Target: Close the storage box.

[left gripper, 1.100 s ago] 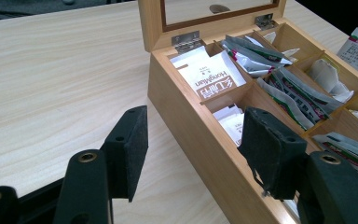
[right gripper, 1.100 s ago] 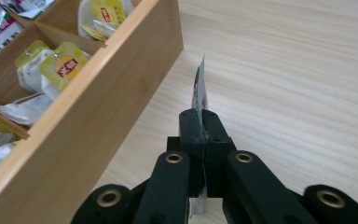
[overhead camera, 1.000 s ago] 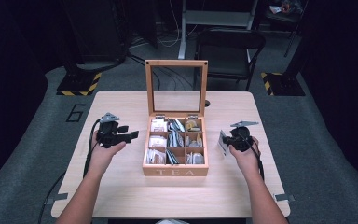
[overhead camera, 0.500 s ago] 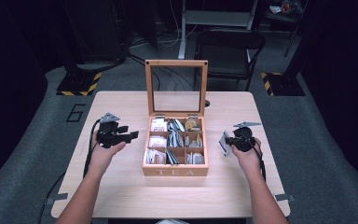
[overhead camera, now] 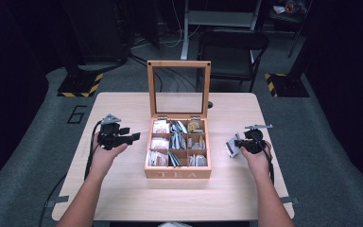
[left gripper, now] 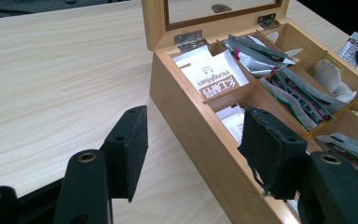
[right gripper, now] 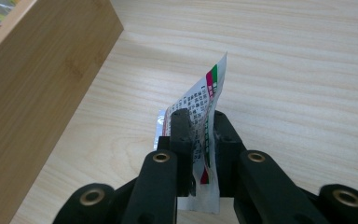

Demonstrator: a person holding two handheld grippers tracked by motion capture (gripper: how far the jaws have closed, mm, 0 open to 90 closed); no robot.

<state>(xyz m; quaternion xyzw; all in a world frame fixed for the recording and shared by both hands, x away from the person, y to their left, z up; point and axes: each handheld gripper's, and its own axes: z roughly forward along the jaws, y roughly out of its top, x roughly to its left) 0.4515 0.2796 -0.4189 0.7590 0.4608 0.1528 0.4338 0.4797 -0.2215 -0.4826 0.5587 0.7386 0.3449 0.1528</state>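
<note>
An open wooden tea box [overhead camera: 177,172] stands mid-table, lid upright, its compartments full of tea packets [left gripper: 214,79]. My left gripper [overhead camera: 133,137] hovers just left of the box, open, with nothing between its pads [left gripper: 196,113]. Right of the box, my right gripper [overhead camera: 231,143] holds a white tea packet [right gripper: 200,93] with red and green print low over the table. The packet stands upright between the pads [right gripper: 199,114]. Those jaws have just been opening a little, and both pads still touch the packet. The box's side wall [right gripper: 37,93] is close on that gripper's left.
The light wooden table [overhead camera: 123,198] has bare room in front of the box and on both sides. A black chair [overhead camera: 234,47] stands behind the far edge. Cables trail from both grippers off the table's sides.
My right hand has shifted slightly right and down with the packet. The left hand has stayed where it was.
</note>
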